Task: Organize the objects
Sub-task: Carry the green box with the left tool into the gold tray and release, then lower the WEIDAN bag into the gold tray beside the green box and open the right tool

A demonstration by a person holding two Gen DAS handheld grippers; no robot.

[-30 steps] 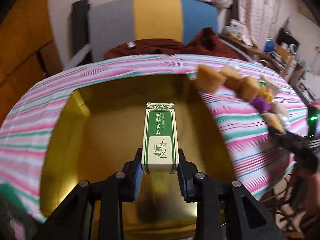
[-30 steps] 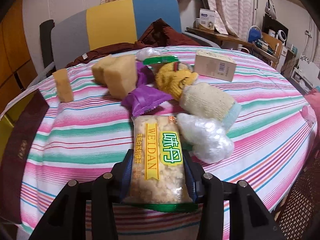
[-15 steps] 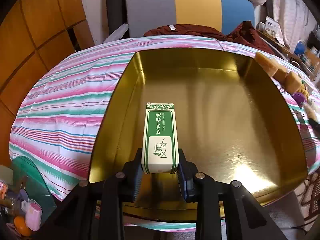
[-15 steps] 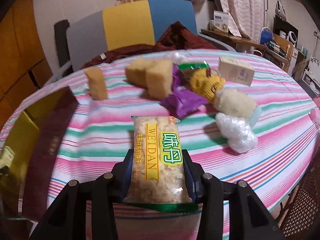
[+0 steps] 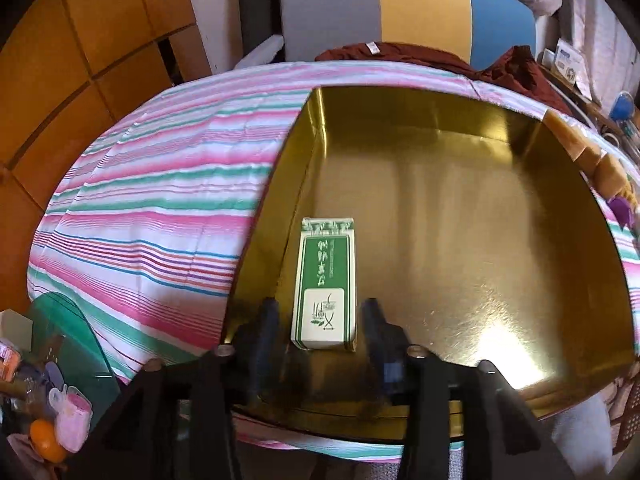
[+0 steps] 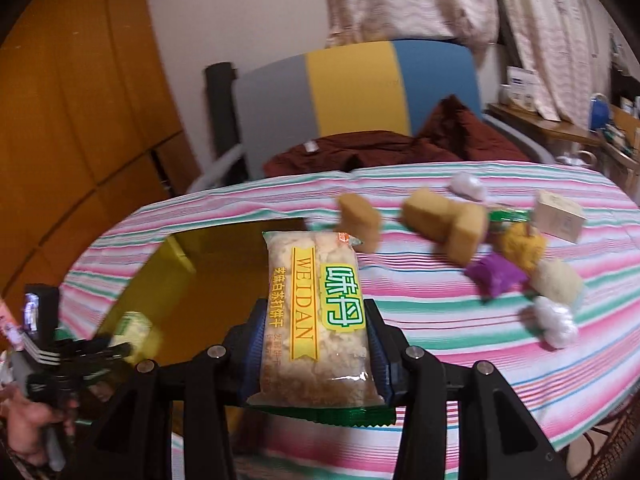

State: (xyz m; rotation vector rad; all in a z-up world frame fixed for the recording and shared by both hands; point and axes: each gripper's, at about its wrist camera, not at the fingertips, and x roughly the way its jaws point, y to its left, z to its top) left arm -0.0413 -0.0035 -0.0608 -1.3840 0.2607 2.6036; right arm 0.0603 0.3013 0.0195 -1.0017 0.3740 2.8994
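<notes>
A green and white box (image 5: 326,284) lies flat on the floor of the gold tray (image 5: 460,216), near its left wall. My left gripper (image 5: 322,320) straddles the box's near end; its jaws are opening and the pads stand apart from the box sides. In the right wrist view my right gripper (image 6: 316,344) is shut on a clear cracker packet (image 6: 316,312) with a yellow and green label, held in the air above the gold tray (image 6: 208,280). The left gripper (image 6: 80,352) and the box (image 6: 132,328) show at the lower left there.
On the striped tablecloth (image 6: 440,312) right of the tray lie yellow sponge blocks (image 6: 444,220), a purple packet (image 6: 494,274), a beige box (image 6: 558,216), yarn-like balls and a white wad (image 6: 556,322). A colour-block chair (image 6: 356,96) with a dark red cloth stands behind. A green glass shelf (image 5: 68,340) sits lower left.
My left gripper went from shut on the green box to standing apart from it, and the box now rests on the tray floor. My right gripper lifted the cracker packet and swung left over the tray.
</notes>
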